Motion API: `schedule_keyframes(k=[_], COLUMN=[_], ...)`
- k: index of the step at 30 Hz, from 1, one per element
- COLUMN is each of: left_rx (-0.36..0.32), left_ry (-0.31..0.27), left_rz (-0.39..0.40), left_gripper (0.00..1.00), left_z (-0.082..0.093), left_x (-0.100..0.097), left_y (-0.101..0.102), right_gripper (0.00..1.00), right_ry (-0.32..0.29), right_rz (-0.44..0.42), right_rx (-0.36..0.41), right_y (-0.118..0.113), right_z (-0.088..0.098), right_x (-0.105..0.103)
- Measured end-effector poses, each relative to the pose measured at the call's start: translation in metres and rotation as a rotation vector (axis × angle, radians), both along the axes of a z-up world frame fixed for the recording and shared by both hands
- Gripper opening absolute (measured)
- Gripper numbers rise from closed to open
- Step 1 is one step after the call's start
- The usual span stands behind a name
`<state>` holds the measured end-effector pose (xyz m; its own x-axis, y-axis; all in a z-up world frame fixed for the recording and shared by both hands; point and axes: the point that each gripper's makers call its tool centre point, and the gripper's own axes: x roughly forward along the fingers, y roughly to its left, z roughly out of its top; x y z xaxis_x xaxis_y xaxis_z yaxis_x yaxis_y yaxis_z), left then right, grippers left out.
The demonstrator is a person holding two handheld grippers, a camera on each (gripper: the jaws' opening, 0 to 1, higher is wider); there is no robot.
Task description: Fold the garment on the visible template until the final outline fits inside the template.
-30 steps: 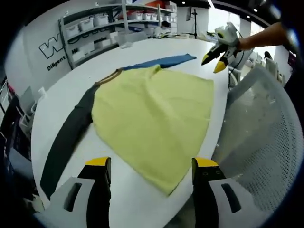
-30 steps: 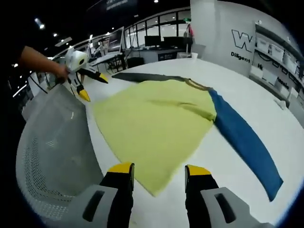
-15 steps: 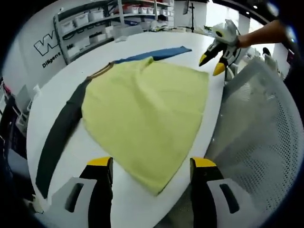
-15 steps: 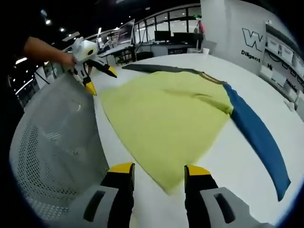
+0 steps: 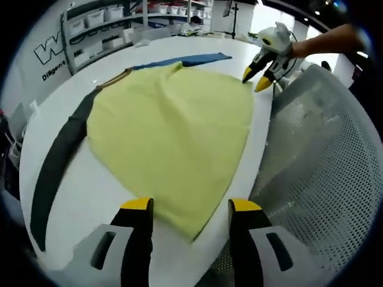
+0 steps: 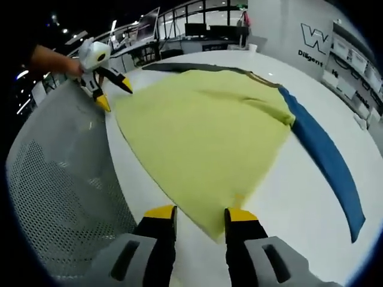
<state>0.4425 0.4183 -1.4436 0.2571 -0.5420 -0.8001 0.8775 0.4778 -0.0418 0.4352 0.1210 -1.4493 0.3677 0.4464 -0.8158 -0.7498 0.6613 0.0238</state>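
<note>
The garment (image 5: 167,143) lies spread flat on the white table (image 5: 90,197): a yellow body, a dark grey sleeve (image 5: 57,164) to one side and a blue sleeve (image 6: 326,161) to the other, with the collar on the far edge from the person. No fold has been made yet, so the task stands at the opening step, the approach to the two hem corners nearest the person.

In the left gripper view, the left tongs (image 5: 190,209) are released, jaws standing apart on either side of the near hem corner, which points between them. Whether a jaw already touches the cloth cannot be told. In the right gripper view, the right tongs (image 6: 200,213) are likewise released, jaws spread about the opposite hem corner. Each tool also appears in the other's view, at the far corner of the hem, beside the grey mesh chair back (image 6: 66,203) that stands against the table edge.

A template outline is not discernible on the table surface; it may lie under the cloth.

Next move, as judged from this position: lower each pair of tongs until one jaw slides beneath the hem corner, clench on the cloth, then lift and carry the hem toward the collar. Both corners should be raised evenly, or the fold line will skew and the sleeves may drag.
</note>
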Motion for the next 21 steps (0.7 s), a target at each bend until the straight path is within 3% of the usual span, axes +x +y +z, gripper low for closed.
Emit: schedule_keyframes(k=[5, 12, 21], left_rx=[-0.004, 0.024, 0.077], left_ry=[-0.019, -0.014, 0.023], left_rz=[0.006, -0.088, -0.140], left_gripper=[0.30, 0.23, 0.21], left_z=[-0.001, -0.001, -0.001], left_x=[0.012, 0.008, 0.007], left_y=[0.004, 0.004, 0.006], right_gripper=[0.19, 0.06, 0.03], right_ry=[-0.004, 0.025, 0.066], right_rz=[-0.002, 0.027, -0.010], right_rx=[-0.024, -0.075, -0.059], right_y=[-0.002, -0.008, -0.005], right_z=[0.001, 0.000, 0.000], right_x=[0.000, -0.012, -0.025])
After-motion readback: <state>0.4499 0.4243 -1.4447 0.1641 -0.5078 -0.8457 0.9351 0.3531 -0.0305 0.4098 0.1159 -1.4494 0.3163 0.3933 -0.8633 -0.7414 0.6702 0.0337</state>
